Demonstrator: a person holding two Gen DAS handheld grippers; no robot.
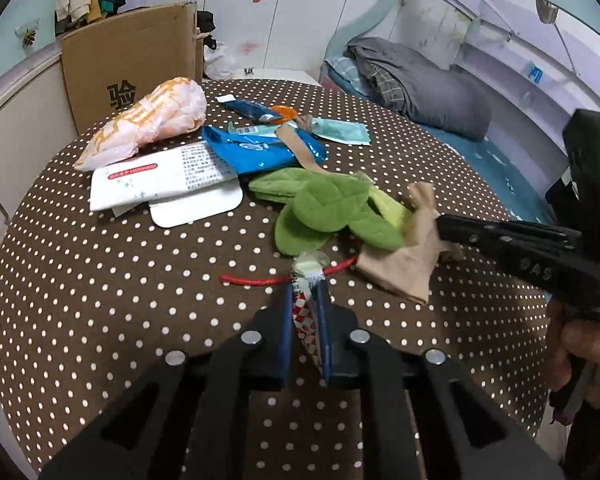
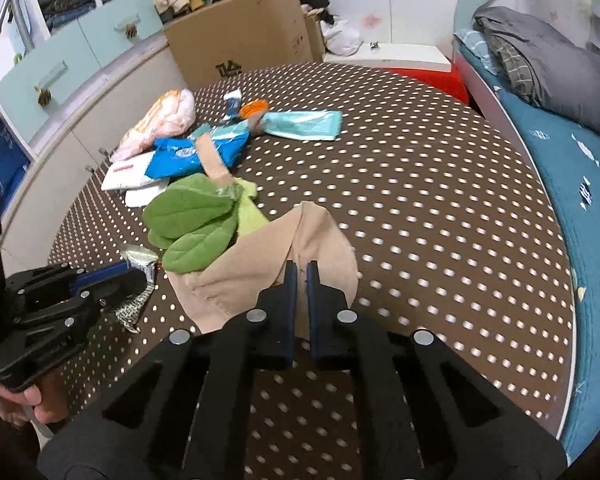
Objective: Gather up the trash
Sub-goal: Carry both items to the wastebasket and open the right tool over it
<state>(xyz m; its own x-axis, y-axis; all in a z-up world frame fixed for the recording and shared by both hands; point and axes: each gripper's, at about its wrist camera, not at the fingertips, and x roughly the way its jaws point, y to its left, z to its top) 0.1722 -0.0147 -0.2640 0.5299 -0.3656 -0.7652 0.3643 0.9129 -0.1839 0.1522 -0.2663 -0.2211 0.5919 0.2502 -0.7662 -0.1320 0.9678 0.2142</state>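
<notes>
On the brown dotted tablecloth [image 1: 140, 280] lies a heap of litter. My left gripper [image 1: 306, 290] is shut on a small wrapper [image 1: 309, 268] with a red-and-white pattern, which sticks out past the fingertips above a red cord [image 1: 252, 280]. My right gripper [image 2: 300, 266] is shut on a fold of beige cloth [image 2: 260, 256] and comes in from the right in the left wrist view as the right gripper [image 1: 440, 226]. Green leaf-shaped fabric [image 2: 192, 216] lies partly on the beige cloth. The right wrist view shows the left gripper [image 2: 142, 276] at the left, wrapper [image 2: 140, 260] at its tips.
Farther back lie a white packet [image 1: 160, 176], a blue packet [image 1: 260, 152], a pink-orange bag [image 1: 152, 120] and a teal packet [image 1: 340, 130]. A cardboard box [image 1: 132, 64] stands behind the table. A bed [image 2: 560, 160] runs along the right.
</notes>
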